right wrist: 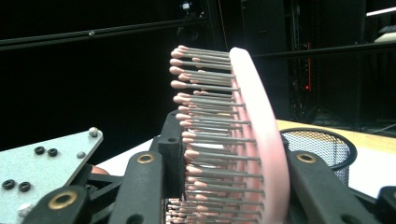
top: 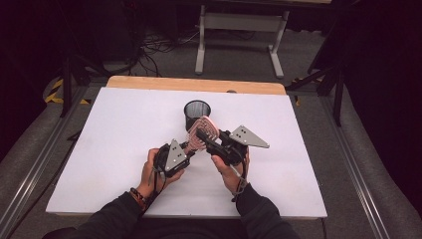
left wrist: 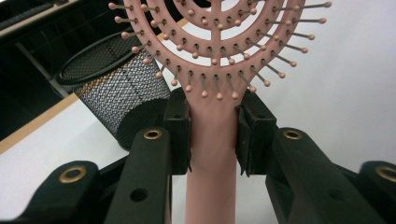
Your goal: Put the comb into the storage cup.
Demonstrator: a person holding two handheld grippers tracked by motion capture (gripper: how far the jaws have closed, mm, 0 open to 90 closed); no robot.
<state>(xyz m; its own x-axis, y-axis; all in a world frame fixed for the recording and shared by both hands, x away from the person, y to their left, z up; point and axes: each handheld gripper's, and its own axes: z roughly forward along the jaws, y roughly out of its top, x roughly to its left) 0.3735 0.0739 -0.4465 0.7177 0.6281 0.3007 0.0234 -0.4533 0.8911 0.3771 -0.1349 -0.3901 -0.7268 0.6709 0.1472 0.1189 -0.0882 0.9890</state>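
Observation:
A pink hairbrush (top: pixel 201 132) with ball-tipped bristles is held above the white table (top: pixel 114 129), just in front of a black mesh cup (top: pixel 197 113). My left gripper (top: pixel 188 149) is shut on its handle (left wrist: pixel 212 140), the pads pressing both sides just below the round head. My right gripper (top: pixel 205 135) comes in from the right and is shut on the brush head (right wrist: pixel 257 121), one jaw against the bristle tips and the other against the smooth back. In the left gripper view the cup (left wrist: pixel 116 88) stands behind and to the left of the brush.
The white board lies on a wooden table whose far edge (top: pixel 196 84) shows beyond it. White table legs (top: pixel 201 45) and cables sit on the floor farther back. The grey plate (right wrist: pixel 42 163) of the left gripper shows at the lower left of the right gripper view.

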